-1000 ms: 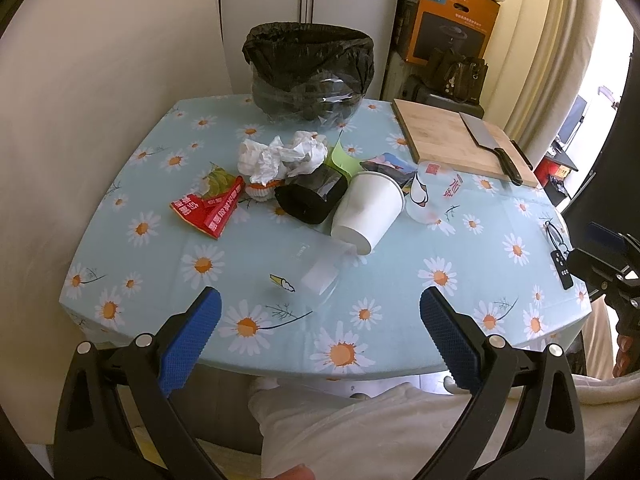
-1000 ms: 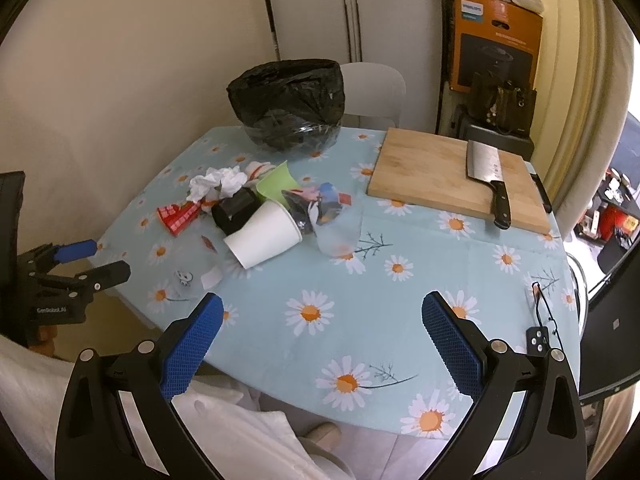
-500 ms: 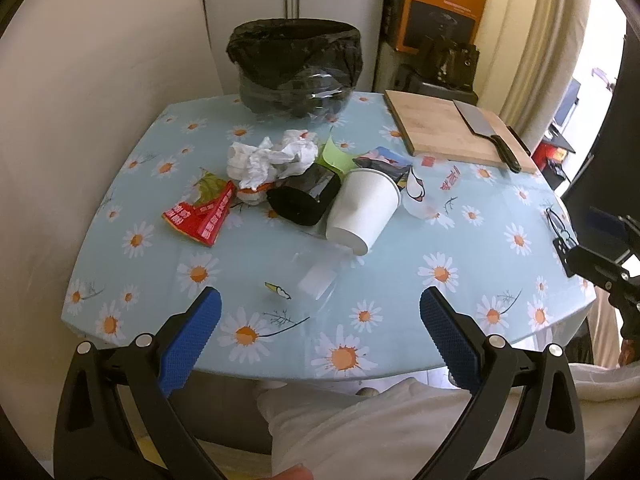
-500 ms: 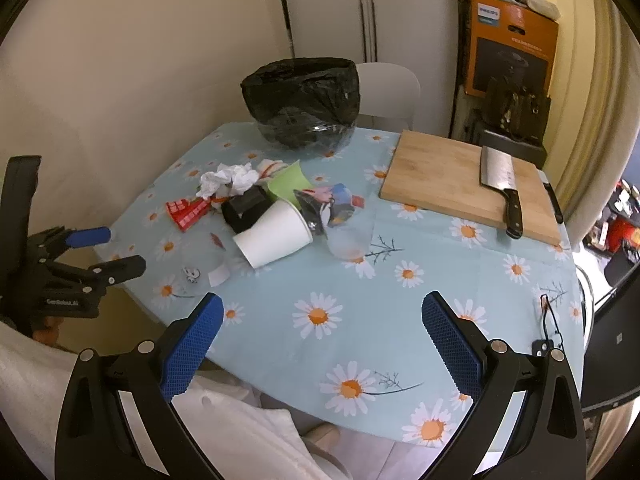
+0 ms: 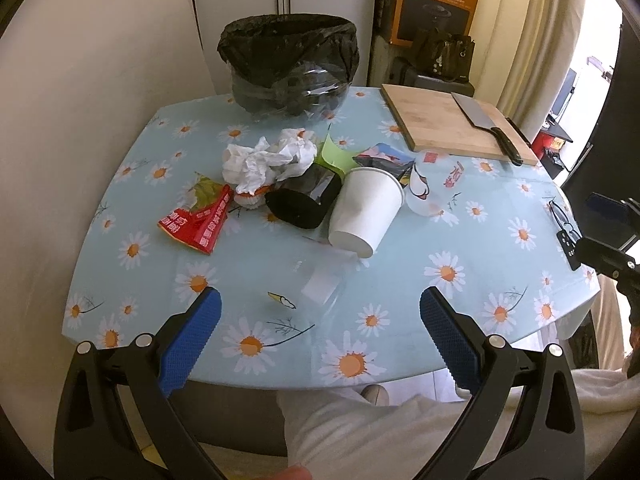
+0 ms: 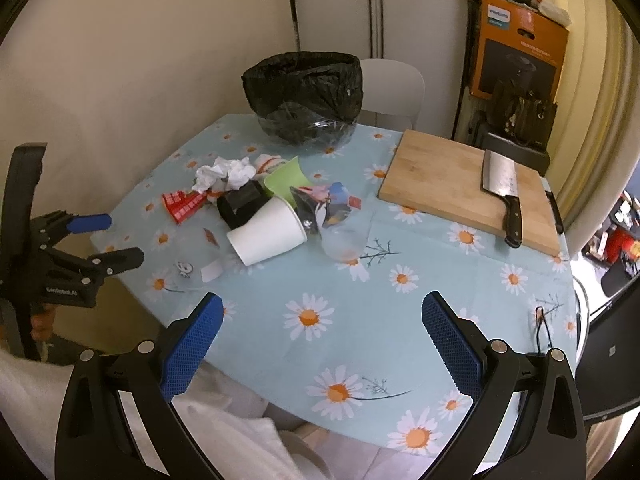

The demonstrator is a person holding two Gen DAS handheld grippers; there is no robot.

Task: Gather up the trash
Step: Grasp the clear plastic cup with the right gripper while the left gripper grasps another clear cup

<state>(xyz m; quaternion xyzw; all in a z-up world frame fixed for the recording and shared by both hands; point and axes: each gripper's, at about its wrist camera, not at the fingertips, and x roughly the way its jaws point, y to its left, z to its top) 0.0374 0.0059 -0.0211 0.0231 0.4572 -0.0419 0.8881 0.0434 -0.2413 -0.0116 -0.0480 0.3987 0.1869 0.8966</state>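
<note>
The left claw (image 5: 319, 312) hangs with its blue-padded fingers spread wide, holding nothing, over the near edge of the daisy-print blue tabletop (image 5: 472, 280). The right claw (image 6: 319, 318) is likewise spread apart and empty above the tabletop's near side. The trash sits heaped at mid-tabletop: a white paper cup (image 5: 366, 212) on its side, a black cylindrical cup (image 5: 304, 200) touching it at 9 o'clock, crumpled white tissue (image 5: 266, 160) at 11 o'clock, a red snack wrapper (image 5: 196, 224) farther toward 9 o'clock. A bin lined with a black plastic bag (image 5: 288, 68) stands at 12 o'clock. A wooden cutting board (image 5: 448, 122) carrying a cleaver (image 5: 486, 126) lies at 2 o'clock
</note>
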